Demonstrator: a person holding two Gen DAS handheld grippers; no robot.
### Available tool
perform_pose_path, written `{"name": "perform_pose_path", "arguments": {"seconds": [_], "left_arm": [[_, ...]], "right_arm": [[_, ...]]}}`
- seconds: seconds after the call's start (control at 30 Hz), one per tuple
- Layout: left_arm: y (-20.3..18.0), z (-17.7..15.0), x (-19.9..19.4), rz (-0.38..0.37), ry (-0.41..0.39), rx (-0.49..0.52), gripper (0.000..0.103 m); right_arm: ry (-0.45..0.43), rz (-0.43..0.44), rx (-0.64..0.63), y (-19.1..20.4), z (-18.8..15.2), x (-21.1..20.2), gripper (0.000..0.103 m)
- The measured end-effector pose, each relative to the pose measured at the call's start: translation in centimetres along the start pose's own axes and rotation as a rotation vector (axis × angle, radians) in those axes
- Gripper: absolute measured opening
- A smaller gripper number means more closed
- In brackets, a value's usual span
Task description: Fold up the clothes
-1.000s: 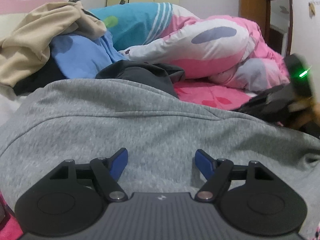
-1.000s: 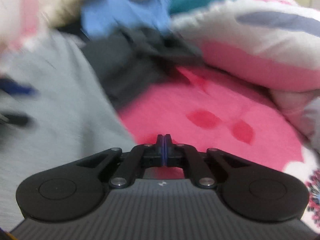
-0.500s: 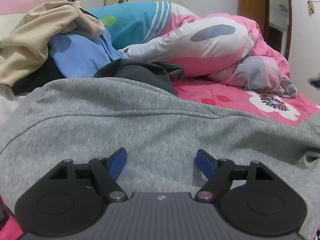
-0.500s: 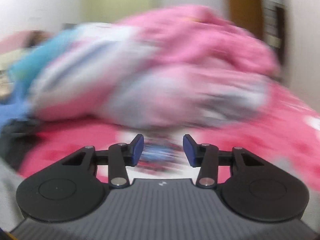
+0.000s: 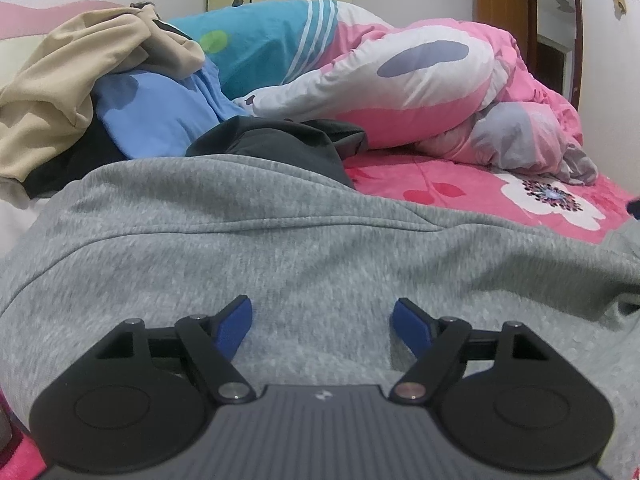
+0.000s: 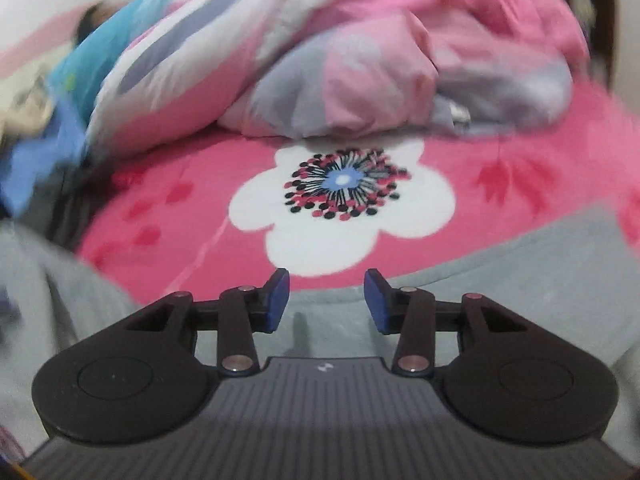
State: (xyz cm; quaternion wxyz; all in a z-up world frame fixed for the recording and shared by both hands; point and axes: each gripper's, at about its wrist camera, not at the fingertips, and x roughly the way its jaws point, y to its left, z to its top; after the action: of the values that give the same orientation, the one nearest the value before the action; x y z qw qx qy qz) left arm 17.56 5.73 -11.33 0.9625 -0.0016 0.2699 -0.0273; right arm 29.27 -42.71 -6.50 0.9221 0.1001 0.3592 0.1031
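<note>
A grey sweatshirt (image 5: 280, 248) lies spread over the pink bed and fills the lower half of the left wrist view. My left gripper (image 5: 322, 316) hovers just above it, open, with nothing between its blue pads. In the right wrist view the same grey sweatshirt (image 6: 500, 280) shows at its right edge, lying on the pink flowered sheet (image 6: 344, 208). My right gripper (image 6: 326, 292) stands over that edge, open, its pads apart with only cloth below them.
A dark grey garment (image 5: 280, 144) lies beyond the sweatshirt. Behind it are a blue garment (image 5: 160, 120), a beige one (image 5: 60, 92) and a bunched pink and white duvet (image 5: 400, 80). A wooden door (image 5: 500, 20) stands at the back right.
My right gripper went from shut to open and swung right, from the dark garment to the sweatshirt's right edge by the white flower. The left gripper kept still.
</note>
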Motion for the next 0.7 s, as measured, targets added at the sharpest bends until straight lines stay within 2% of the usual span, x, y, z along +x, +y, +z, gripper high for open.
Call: {"name": "perform_pose_path", "arguments": {"seconds": [0.13, 0.23, 0.43, 0.6, 0.63, 0.67, 0.7], "left_arm": [[-0.1, 0.0, 0.0, 0.001, 0.001, 0.003, 0.08], [-0.1, 0.1, 0.1, 0.001, 0.001, 0.005, 0.08], [0.3, -0.1, -0.1, -0.019, -0.01, -0.019, 0.08], [1.7, -0.2, -0.4, -0.076, -0.031, -0.087, 0.08], [1.9, -0.2, -0.4, -0.086, -0.034, -0.099, 0.08], [2.2, -0.2, -0.4, -0.095, -0.037, -0.109, 0.08], [2.3, -0.3, -0.4, -0.103, -0.04, -0.119, 0.08]], "right_arm": [[0.126, 0.02, 0.094, 1.3, 1.9, 1.7, 0.053], [0.282, 0.021, 0.191, 1.7, 2.2, 2.9, 0.055], [0.469, -0.144, 0.414, 1.6, 2.2, 6.0, 0.056], [0.506, -0.224, 0.484, 1.8, 2.1, 7.9, 0.062], [0.507, -0.238, 0.474, 2.1, 2.1, 8.0, 0.061], [0.508, -0.254, 0.459, 2.4, 2.0, 8.0, 0.054], [0.507, -0.273, 0.44, 2.6, 1.9, 7.9, 0.038]]}}
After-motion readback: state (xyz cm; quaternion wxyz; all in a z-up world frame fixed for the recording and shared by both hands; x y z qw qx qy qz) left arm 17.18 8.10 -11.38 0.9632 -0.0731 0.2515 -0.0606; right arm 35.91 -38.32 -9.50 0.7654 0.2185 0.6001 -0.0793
